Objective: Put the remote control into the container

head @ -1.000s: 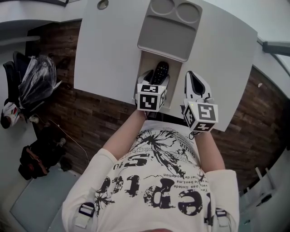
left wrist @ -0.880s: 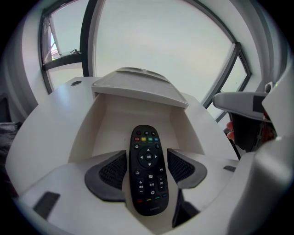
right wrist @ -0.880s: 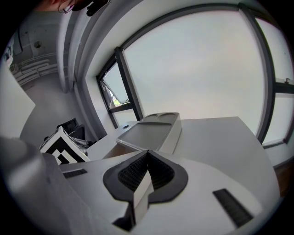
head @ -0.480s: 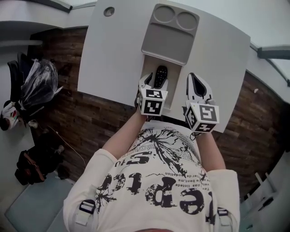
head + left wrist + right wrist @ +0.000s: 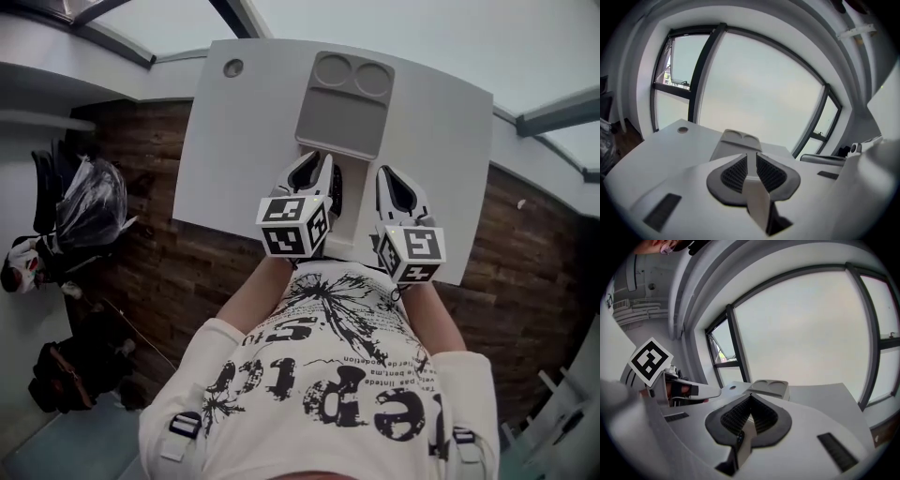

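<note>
— Spot the left gripper (image 5: pixel 315 159) risen from the container (image 5: pixel 342 131), jaws just narrowed to a slit on nothing.
— Means release done: see the remote control (image 5: pixel 336 194) lying inside, mostly hidden behind it. Further right, note the right gripper (image 5: pixel 393 172) pressed together, empty.

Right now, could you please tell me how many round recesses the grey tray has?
2, side by side at the far end of the grey tray: the left recess and the right recess.

Grippers: two, left gripper (image 5: pixel 316 159) and right gripper (image 5: pixel 390 173). Cubes (image 5: pixel 292 225): two, one per gripper. Surface (image 5: pixel 244 131): one. Container (image 5: pixel 339 122): one, with two round recesses (image 5: pixel 335 70). Hole (image 5: pixel 232 67): one.
</note>
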`<action>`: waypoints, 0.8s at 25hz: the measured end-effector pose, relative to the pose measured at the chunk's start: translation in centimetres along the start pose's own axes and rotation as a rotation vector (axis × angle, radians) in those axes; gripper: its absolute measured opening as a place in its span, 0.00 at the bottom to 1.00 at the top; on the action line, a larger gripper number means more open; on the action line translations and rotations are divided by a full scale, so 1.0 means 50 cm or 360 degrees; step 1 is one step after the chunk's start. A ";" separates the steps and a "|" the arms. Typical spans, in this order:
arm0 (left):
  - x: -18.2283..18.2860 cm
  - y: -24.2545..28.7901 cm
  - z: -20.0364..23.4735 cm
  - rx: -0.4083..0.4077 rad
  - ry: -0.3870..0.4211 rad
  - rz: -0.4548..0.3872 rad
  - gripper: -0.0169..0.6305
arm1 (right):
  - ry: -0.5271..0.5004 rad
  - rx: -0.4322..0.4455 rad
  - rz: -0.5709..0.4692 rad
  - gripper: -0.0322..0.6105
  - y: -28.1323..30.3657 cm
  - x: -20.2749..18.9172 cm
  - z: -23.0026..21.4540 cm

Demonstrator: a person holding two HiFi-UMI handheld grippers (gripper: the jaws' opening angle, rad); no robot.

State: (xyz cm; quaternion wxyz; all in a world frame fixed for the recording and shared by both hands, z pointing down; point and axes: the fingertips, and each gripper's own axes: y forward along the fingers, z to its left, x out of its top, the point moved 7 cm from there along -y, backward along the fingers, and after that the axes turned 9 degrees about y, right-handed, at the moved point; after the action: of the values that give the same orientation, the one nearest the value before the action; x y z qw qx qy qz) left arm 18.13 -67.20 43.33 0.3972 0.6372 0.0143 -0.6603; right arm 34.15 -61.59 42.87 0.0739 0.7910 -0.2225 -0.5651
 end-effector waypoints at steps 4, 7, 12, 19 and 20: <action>0.065 -0.044 0.004 0.0009 0.0015 -0.0188 0.05 | -0.0041 0.0031 -0.0093 0.05 -0.017 0.042 0.021; 0.106 -0.068 0.000 0.0011 0.0098 -0.0300 0.04 | -0.0066 0.0022 -0.0171 0.05 -0.024 0.075 0.028; 0.151 -0.099 -0.007 -0.0025 0.0216 -0.0464 0.04 | -0.0081 0.0017 -0.0276 0.05 -0.033 0.114 0.037; 0.192 -0.130 -0.012 -0.0018 0.0343 -0.0744 0.04 | -0.0150 -0.0022 -0.0394 0.05 -0.052 0.148 0.042; 0.196 -0.133 -0.013 -0.0009 0.0364 -0.0771 0.04 | -0.0156 -0.0029 -0.0406 0.05 -0.056 0.151 0.041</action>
State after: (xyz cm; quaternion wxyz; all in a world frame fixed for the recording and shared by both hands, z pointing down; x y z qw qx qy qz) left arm 16.31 -67.28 31.61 0.2251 0.6846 0.2130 -0.6597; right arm 34.99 -62.14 34.61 -0.0024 0.7837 -0.1182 -0.6098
